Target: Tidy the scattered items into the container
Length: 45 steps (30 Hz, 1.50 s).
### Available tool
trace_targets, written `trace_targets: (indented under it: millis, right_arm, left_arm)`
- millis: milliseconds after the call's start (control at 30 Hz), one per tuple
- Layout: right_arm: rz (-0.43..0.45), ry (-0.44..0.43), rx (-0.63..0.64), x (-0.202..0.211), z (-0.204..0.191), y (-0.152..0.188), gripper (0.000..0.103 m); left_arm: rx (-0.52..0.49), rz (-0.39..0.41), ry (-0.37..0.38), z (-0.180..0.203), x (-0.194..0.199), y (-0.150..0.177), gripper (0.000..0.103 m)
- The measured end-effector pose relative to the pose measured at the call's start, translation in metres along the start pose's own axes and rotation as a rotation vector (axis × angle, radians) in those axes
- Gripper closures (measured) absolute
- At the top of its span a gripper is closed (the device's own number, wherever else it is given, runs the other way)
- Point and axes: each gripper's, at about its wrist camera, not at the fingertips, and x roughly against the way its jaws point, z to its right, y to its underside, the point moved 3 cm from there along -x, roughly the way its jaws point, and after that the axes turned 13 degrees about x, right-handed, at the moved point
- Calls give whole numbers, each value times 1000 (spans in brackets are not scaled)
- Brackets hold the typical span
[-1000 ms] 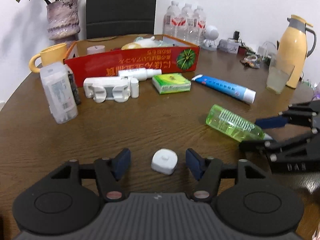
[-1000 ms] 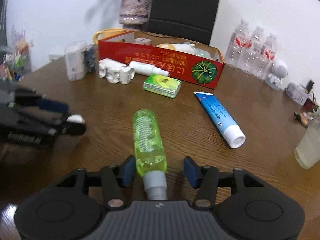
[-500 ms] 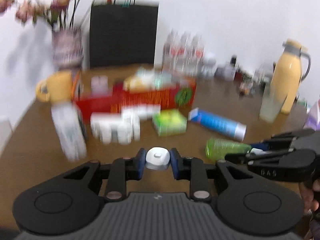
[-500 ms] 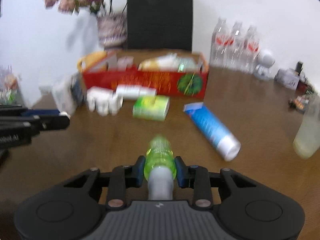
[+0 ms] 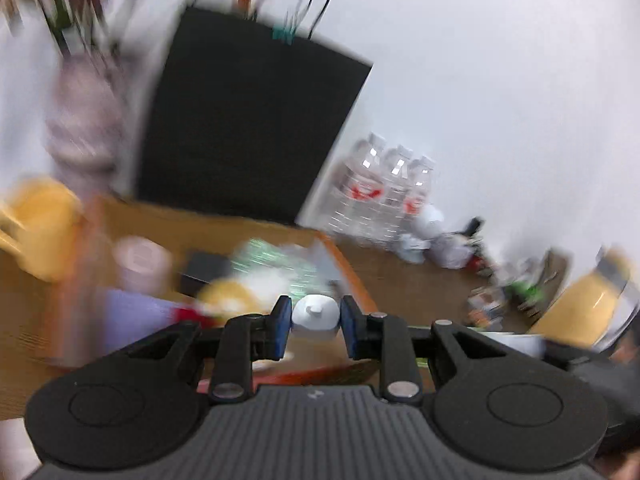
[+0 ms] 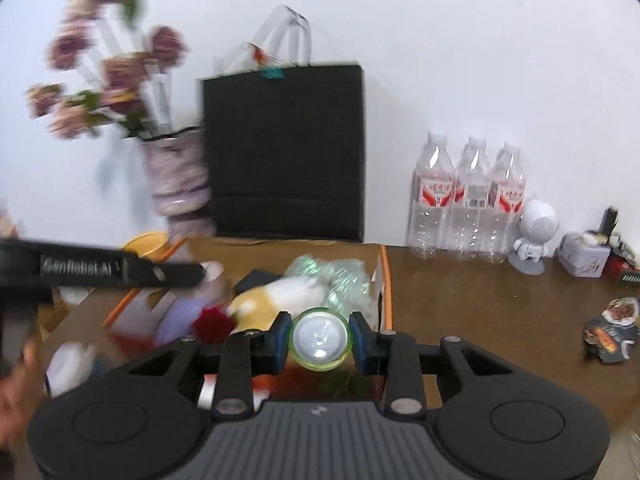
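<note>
Clearly both hands are busy at once. The left gripper has its blue fingers clamped on a small white cap-like piece, held up in the air over the open box, near the box's right wall. The right gripper has its fingers pressed against the sides of a green bottle, which points straight away from the camera so that only its round end shows; it too hangs above the box, close to the right wall.

The box sits on the brown desk towards the far edge, in front of a black bag and beside a vase of flowers. Several things already lie inside it: a crinkly greenish packet, something yellow and white, a dark flat item, a pale round tub. The left view is badly smeared, so the finer contents are hard to name.

My reading is that the carrying step is in hand, with both items brought over the box for dropping. What comes next would ask for lowering each one enough that it clears the cardboard wall, then letting the fingers part. The bottle is round and could roll onto the packet, so a low release in an open patch seems wise. The two grippers are close together, and they need room not to bump.
</note>
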Motion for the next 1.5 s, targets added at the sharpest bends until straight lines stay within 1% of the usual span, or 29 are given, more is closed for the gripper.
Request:
trace_targets:
  millis: [67,100,167,200,233,267,333,367,400,500,533,567,600,633,667,700,733,767,800,833,933,1000,1033,1133,1233,1300,1333,1400,1500]
  right_arm:
    - [-66,-3,-68,-42,18,-9,73]
    - [-127,-15,-103,-67,27,-10,73]
    - [-242,-60,-155,-106,35,-7,73]
    - [-288,-90,-190,-122,39,-4,73]
    - [-333,-121,-225,-138,42,0,72]
    - [-365,-143,-258,-147,46,3,68]
    - [-386,-172,-312,-155,52,6,66]
    - [-374,-158,-317,-152,55,5,63]
    - [-360,-142,-321,-149,58,3,63]
    - [-312,-122,-336,-131,71,-2,57]
    - [-303,-135,-343,-125,74,-3,51]
    - [-293,-149,-349,-119,76,-3,35]
    - [-289,-133,-333,-114,76,-4,27]
    - [-285,-115,-315,-109,75,-5,24]
    - [-290,-91,-291,-106,75,-5,24]
    - [-296,-66,-267,-103,74,-4,24]
    - [-298,-61,-262,-99,74,-4,24]
    - [-296,-63,-264,-94,75,-3,24]
    - [-299,-71,-264,-91,75,-1,24]
    - [-292,-76,-273,-86,74,1,23]
    - [-309,-91,-276,-74,70,8,22]
    - [-320,-109,-259,-62,65,12,22]
    - [-325,-117,-251,-56,62,15,21]
    - [-338,-111,-191,-39,48,21,21]
    - [-352,-120,-151,-22,29,31,20]
    - [-358,-146,-142,-14,16,40,20]
    - [-360,-160,-138,-10,9,45,20]
    - [-352,-159,-126,1,-4,60,20]
    - [-339,-156,-108,18,-24,82,20]
  left_arm:
    - [7,12,-114,-5,-35,-3,76]
    - [13,5,-142,-7,-50,-3,76]
    - [75,-42,-140,-14,-74,-2,76]
    - [114,-66,-122,-18,-82,-1,76]
    - [133,-71,-113,-21,-87,0,76]
    - [136,-66,-117,-22,-91,1,76]
    - [126,-52,-131,-21,-98,4,76]
    - [126,-52,-132,-21,-101,5,76]
    - [136,-60,-123,-21,-104,6,76]
    - [143,-104,-112,-20,-111,11,75]
    - [135,-123,-111,-19,-111,14,76]
    - [125,-144,-117,-17,-114,17,70]
    - [116,-160,-128,-16,-117,19,59]
    - [108,-169,-149,-15,-119,21,52]
    - [94,-179,-166,-13,-121,24,44]
    - [75,-185,-177,-13,-121,25,39]
    - [66,-182,-187,-13,-119,26,35]
    - [66,-173,-203,-14,-116,27,27]
    - [64,-168,-220,-13,-113,28,21]
    - [52,-167,-241,-12,-108,29,19]
    - [-59,-154,-311,-1,-91,34,14]
    - [-136,-116,-356,4,-72,38,1]
    - [-162,-99,-374,5,-62,40,0]
    - [-168,-70,-407,0,-28,47,0]
    - [-102,-79,-416,-12,1,54,0]
    - [-79,-86,-433,-19,19,62,0]
    - [-80,-90,-442,-21,27,67,0]
    - [-90,-95,-466,-25,43,79,0]
    - [-118,-80,-511,-30,65,104,0]
